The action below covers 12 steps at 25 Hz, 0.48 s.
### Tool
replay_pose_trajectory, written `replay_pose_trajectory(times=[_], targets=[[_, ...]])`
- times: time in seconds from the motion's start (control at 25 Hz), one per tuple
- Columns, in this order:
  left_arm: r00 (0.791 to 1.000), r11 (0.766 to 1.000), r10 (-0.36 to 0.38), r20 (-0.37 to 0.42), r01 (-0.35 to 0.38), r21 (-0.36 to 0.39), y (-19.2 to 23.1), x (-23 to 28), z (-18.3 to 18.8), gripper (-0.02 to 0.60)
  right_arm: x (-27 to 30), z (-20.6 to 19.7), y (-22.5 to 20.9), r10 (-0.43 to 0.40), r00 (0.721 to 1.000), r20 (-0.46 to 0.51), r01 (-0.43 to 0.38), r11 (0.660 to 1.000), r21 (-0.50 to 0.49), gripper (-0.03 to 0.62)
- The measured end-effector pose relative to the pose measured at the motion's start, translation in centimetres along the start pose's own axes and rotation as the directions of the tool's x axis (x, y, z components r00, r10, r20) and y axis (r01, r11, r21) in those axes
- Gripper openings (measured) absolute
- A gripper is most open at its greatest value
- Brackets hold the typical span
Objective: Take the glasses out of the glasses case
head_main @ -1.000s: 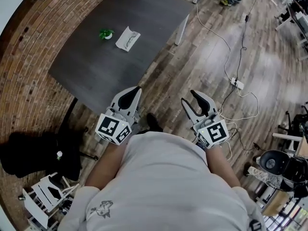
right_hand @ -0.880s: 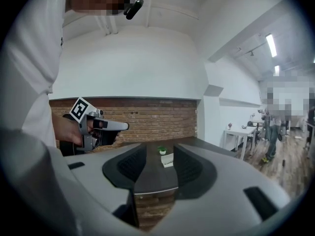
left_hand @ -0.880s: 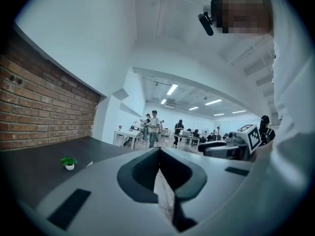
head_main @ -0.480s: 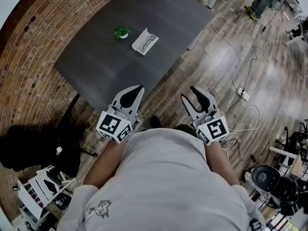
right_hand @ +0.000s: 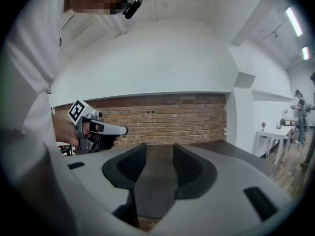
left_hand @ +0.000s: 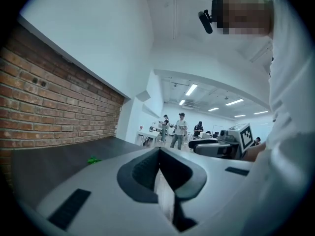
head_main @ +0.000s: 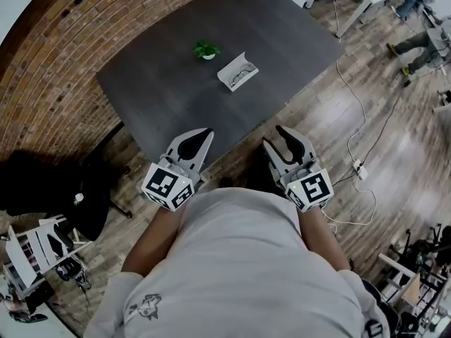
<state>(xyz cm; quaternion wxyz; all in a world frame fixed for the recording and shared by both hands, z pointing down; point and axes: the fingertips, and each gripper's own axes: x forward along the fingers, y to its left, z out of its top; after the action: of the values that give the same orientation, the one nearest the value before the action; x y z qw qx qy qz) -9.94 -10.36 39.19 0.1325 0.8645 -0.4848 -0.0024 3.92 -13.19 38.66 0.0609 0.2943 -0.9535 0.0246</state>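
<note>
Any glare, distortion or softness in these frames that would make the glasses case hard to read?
Head view: strong fisheye bends the brick wall and table edges; pale glare on the wood floor; the glasses case is small yet sharp. Left gripper view: dark round vignette, the green plant a blur. Right gripper view: same vignette, ceiling light strip blown out.

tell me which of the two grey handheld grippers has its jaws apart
The right gripper: a gap shows between its grey jaws, with nothing in it. The left gripper has its jaws together.
</note>
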Motion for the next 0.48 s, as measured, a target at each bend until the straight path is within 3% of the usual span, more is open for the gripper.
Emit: replay_pose_trajectory(times=[0.24, 0.48], targets=[[0.994, 0.993, 0.109, -0.013, -0.109, -0.037, 2.5, 2.4, -0.3, 0.011, 4.5, -0.3, -3.8, 0.133, 0.991, -0.009, -0.133, 0.991, 0.011, 0.176], [0.972, 0.972, 0.231, -0.033, -0.232, -0.040, 4.3, 6.7, -0.6, 0.011, 7.5, -0.2, -8.7, 0.249, 0.968, -0.021, -0.249, 0.968, 0.010, 0.176]])
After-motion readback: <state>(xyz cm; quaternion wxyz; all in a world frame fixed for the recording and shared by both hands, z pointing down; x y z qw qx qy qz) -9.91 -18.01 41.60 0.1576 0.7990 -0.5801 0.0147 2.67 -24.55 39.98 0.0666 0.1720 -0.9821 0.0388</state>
